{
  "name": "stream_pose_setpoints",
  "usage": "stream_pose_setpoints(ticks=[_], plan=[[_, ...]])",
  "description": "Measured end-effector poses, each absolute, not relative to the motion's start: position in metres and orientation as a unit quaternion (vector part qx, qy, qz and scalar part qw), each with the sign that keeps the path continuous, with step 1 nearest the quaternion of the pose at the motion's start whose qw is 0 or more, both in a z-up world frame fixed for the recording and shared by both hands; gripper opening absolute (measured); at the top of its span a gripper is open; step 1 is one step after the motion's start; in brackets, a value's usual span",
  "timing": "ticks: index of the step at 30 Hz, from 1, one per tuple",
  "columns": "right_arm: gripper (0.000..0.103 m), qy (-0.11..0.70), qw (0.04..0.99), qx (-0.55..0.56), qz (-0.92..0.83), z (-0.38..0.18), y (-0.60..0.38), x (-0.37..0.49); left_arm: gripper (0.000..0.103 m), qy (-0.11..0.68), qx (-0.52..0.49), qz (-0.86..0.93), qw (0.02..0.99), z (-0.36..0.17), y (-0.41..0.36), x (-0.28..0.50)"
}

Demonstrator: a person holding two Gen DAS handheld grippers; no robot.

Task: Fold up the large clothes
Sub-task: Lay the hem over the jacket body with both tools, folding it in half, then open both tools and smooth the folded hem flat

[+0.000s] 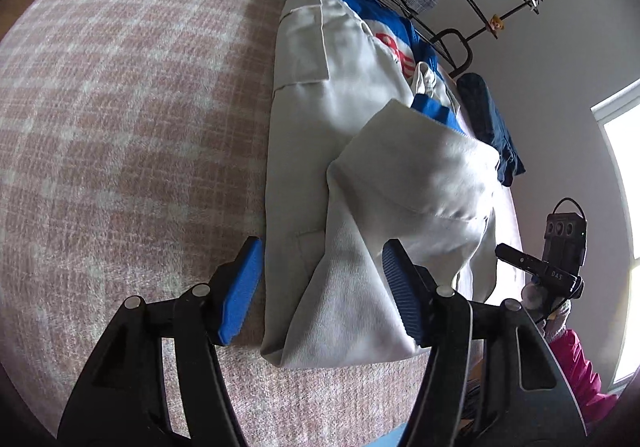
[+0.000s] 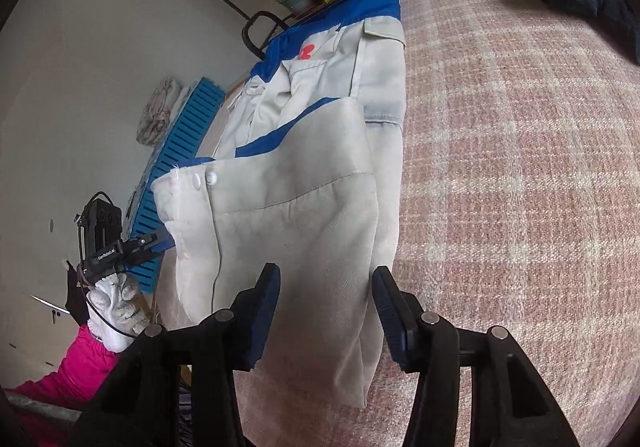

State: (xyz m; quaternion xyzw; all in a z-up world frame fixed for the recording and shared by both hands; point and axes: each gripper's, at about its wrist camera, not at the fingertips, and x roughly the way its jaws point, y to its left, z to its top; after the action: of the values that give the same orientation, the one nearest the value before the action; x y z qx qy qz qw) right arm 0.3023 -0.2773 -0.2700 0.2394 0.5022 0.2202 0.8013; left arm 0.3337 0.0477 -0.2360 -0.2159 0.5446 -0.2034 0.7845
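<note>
both tools, left tool [image 1: 322, 291] and right tool [image 2: 326, 317], jaws apart, angled downward

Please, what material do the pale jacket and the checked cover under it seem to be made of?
Pale jacket: probably woven cotton or a blend, matte, with fine diagonal ribs showing. Checked cover: seemingly a soft, fuzzy textile, perhaps wool or fleece, with a blurred nap.

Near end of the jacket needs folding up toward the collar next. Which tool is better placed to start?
Probably left: the left tool straddles the white jacket's near corner, jaws open. The right tool sits over a raised edge of the folded flap.
</note>
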Motion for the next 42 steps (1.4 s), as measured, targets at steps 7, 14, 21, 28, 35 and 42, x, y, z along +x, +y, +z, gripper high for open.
stream_pose_setpoints(ticks=[7,14,21,28,35,42], plan=[[0.036,0.5,0.809,0.22,0.219,-0.267,-0.27,0.3,0.039,0.548,-0.199,-0.203,0.787,-0.241,0.036,0.328],[0.031,0.497,0.816,0.198,0.22,-0.264,-0.261,0.298,0.035,0.545,-0.201,-0.201,0.789,-0.24,0.038,0.326],[0.032,0.502,0.813,0.2,0.219,-0.265,-0.254,0.3,0.026,0.544,-0.208,-0.199,0.789,-0.244,0.036,0.329],[0.006,0.47,0.827,0.208,0.228,-0.244,-0.254,0.285,0.003,0.52,-0.198,-0.17,0.813,-0.218,0.039,0.293],[0.006,0.498,0.832,0.148,0.195,-0.26,-0.24,0.294,0.012,0.528,-0.187,-0.141,0.816,-0.225,0.039,0.3],[0.006,0.493,0.833,0.162,0.19,-0.257,-0.244,0.292,0.012,0.471,-0.114,-0.17,0.858,-0.196,0.019,0.3]])
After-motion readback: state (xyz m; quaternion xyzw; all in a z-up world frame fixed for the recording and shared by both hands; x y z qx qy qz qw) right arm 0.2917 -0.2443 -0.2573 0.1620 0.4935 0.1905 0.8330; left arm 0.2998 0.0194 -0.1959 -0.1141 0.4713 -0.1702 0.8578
